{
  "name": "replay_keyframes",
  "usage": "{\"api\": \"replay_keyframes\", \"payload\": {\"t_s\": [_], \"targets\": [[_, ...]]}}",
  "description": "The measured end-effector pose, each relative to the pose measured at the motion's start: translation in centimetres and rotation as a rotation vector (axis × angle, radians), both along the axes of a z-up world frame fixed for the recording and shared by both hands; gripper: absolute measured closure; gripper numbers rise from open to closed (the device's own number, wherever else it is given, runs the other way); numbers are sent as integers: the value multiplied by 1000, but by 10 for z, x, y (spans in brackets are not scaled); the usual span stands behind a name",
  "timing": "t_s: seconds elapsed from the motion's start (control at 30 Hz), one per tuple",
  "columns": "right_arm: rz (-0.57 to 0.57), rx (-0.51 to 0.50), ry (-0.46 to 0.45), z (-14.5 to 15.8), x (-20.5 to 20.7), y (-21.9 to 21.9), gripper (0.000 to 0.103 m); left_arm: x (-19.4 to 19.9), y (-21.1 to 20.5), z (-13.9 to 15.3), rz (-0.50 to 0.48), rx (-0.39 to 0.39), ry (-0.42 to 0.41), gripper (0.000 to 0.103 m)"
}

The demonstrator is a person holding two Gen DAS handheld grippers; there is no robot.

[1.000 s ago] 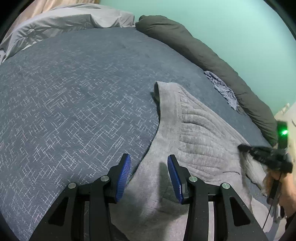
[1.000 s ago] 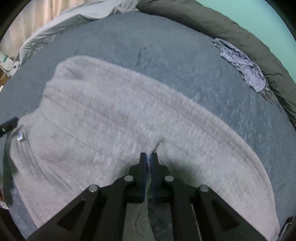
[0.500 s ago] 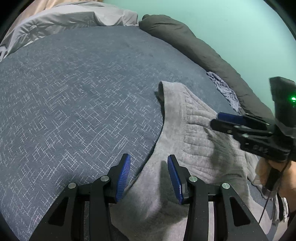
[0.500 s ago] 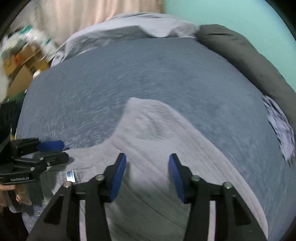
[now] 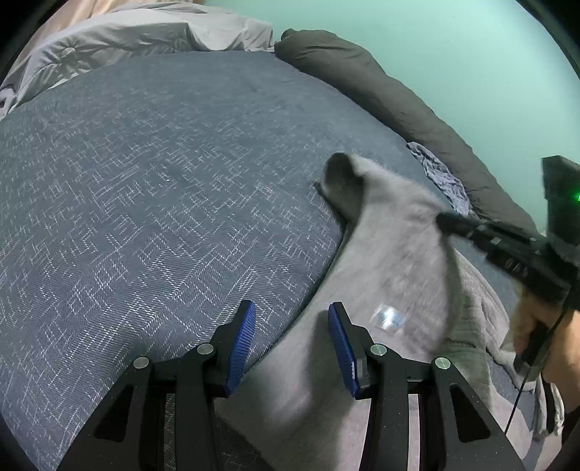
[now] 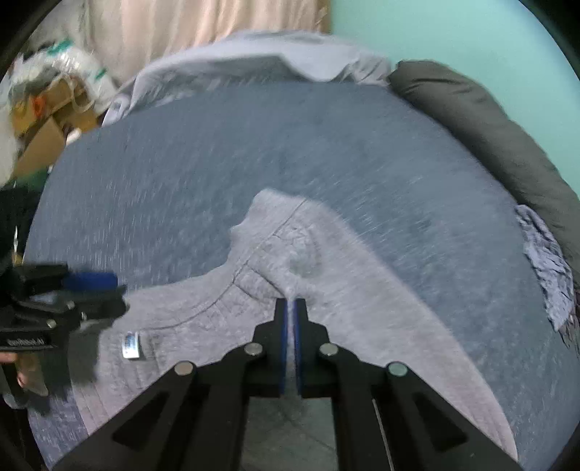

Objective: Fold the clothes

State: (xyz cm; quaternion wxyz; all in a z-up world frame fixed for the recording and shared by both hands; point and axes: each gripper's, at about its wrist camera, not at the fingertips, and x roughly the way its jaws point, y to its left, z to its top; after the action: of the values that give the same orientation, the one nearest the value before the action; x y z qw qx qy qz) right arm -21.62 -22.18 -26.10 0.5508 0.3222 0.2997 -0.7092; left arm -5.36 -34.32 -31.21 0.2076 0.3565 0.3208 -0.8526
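Observation:
A grey knitted garment (image 5: 391, 261) lies on the blue-grey bedspread (image 5: 145, 181), its small label (image 6: 132, 344) showing. My right gripper (image 6: 290, 302) is shut on a raised fold of the garment (image 6: 362, 308); a thin strip of cloth shows between its pads. In the left wrist view the right gripper (image 5: 444, 219) holds that fold up off the bed, and a hand grips its handle. My left gripper (image 5: 291, 308) stands open just above the garment's left edge, nothing pressed between its pads. From the right wrist view the left gripper (image 6: 119, 293) sits at the far left.
A dark bolster (image 5: 380, 90) runs along the teal wall, with a crumpled blue-grey cloth (image 5: 442, 174) beside it. A light grey duvet (image 5: 145, 32) is bunched at the bed's far end. Cardboard boxes (image 6: 47, 134) and bags stand past the bed's left side.
The right gripper opened, swung left over the garment, then shut on a fold near the waistband and raised it. The left gripper kept still and stayed open.

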Motion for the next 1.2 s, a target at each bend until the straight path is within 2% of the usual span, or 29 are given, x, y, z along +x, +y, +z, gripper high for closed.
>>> {"api": "replay_keyframes", "payload": {"t_s": [0.07, 0.13, 0.27, 0.47, 0.8, 0.9, 1.2], "targets": [[-37, -32, -4, 8, -12, 8, 101, 5, -2, 1, 4, 2, 2, 57], [-53, -14, 2, 8, -20, 13, 101, 7, -3, 1, 6, 6, 5, 57], [-106, 52, -12, -12, -32, 16, 101, 8, -2, 0, -18, 27, 11, 57], [-192, 63, -30, -29, -45, 20, 101, 8, -5, -3, -34, 58, 14, 56], [-179, 27, -52, -23, -40, 12, 100, 22, -7, -2, -40, 142, 21, 43], [-173, 38, -60, -28, -38, 7, 100, 20, -2, -2, -65, 128, -27, 33], [-187, 41, -78, -35, -38, 13, 100, 30, -1, -8, -51, 153, -57, 29]]}}
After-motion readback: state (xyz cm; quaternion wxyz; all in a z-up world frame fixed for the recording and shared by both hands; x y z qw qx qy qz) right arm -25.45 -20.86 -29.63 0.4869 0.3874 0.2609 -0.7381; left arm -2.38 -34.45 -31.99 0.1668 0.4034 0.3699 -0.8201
